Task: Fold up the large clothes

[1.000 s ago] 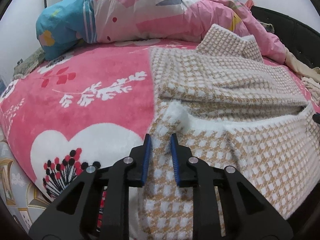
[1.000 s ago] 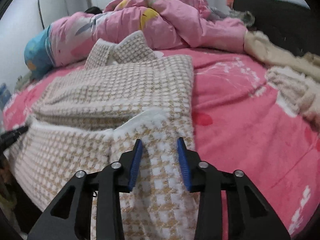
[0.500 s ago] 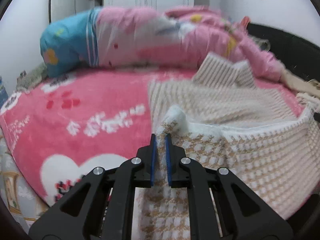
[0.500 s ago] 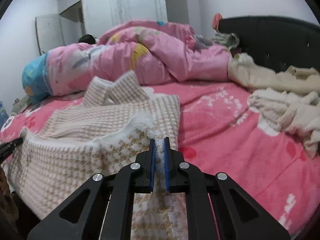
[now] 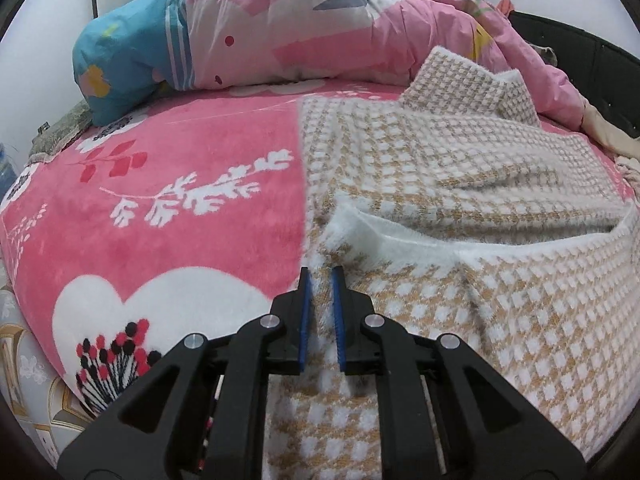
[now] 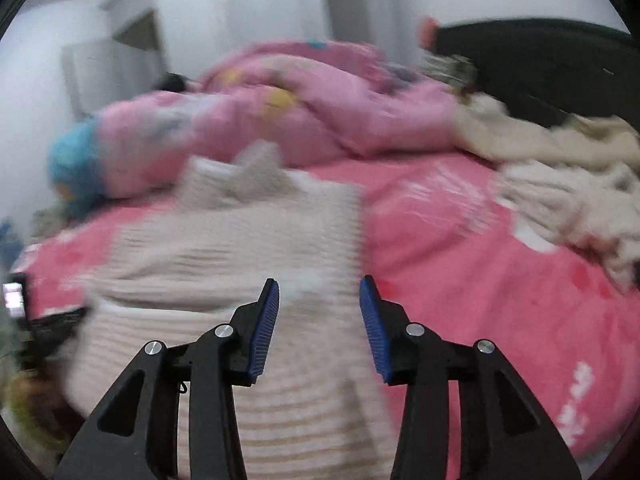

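Note:
A large beige-and-white checked knit garment (image 5: pixel 440 168) lies spread on the pink bed blanket (image 5: pixel 180 208). Its white fuzzy hem (image 5: pixel 380 236) is folded back across the near part. My left gripper (image 5: pixel 321 276) is shut on the garment's near left edge, with knit fabric pinched between the blue pads. In the blurred right wrist view the garment (image 6: pixel 248 256) lies below my right gripper (image 6: pixel 318 284). Its jaws are opening and stand well apart, with nothing pressed between them.
A bunched pink duvet with a blue end (image 5: pixel 280 28) lies along the far side of the bed. A black headboard (image 6: pixel 540 60) stands at the right, with a pile of cream clothes (image 6: pixel 560 188) before it. White cupboards stand behind.
Both grippers shut on the garment's hem and lifted it. The left came back down, still gripping. The right has opened, let the fabric go and risen.

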Action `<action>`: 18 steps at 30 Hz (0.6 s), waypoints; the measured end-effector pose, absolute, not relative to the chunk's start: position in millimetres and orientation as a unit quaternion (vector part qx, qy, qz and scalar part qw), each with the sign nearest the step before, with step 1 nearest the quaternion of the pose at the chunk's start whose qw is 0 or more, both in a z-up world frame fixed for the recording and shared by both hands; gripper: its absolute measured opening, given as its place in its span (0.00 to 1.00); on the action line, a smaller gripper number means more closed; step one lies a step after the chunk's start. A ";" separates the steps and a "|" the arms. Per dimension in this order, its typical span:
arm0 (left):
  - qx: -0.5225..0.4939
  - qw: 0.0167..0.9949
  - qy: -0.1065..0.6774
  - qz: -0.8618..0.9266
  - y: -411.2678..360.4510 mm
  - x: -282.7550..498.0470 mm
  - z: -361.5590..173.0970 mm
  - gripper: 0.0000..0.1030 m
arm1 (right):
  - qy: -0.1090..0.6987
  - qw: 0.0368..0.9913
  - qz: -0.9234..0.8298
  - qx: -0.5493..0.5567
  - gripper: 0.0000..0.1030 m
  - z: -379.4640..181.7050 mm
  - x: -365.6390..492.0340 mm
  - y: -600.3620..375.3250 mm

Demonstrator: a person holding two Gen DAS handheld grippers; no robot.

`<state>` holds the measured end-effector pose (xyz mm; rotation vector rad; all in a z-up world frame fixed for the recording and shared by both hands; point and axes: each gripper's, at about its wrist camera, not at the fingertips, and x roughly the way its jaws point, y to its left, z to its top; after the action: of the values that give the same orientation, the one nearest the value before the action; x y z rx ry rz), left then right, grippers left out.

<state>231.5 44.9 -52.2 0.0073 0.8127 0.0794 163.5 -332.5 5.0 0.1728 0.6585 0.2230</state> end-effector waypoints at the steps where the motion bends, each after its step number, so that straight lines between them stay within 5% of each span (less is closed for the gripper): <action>1: -0.004 0.918 0.396 0.038 46.4 231.9 -51.9 0.12 | 0.334 0.926 0.153 0.086 0.40 -1.0 169.7 -313.3; 5: -0.050 0.917 0.395 0.016 59.1 228.6 -51.3 0.14 | 0.413 0.884 0.212 0.058 0.40 -53.0 202.2 -249.8; 8: -0.084 0.922 0.378 0.013 71.3 214.8 -35.4 0.38 | 0.448 0.872 0.189 0.049 0.41 -94.0 216.9 -234.2; 12: -0.108 0.941 0.320 -0.030 66.1 186.2 -4.8 0.51 | 0.455 0.870 0.180 0.060 0.40 -76.4 210.5 -241.3; 18: -0.045 0.922 0.355 -0.148 -7.3 187.2 -7.2 0.54 | 0.400 0.910 0.103 0.037 0.40 -28.5 186.4 -275.6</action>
<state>187.2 -7.3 -7.2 -0.0921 0.7291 -0.3044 186.4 -275.6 -28.5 0.0766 0.8256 0.2125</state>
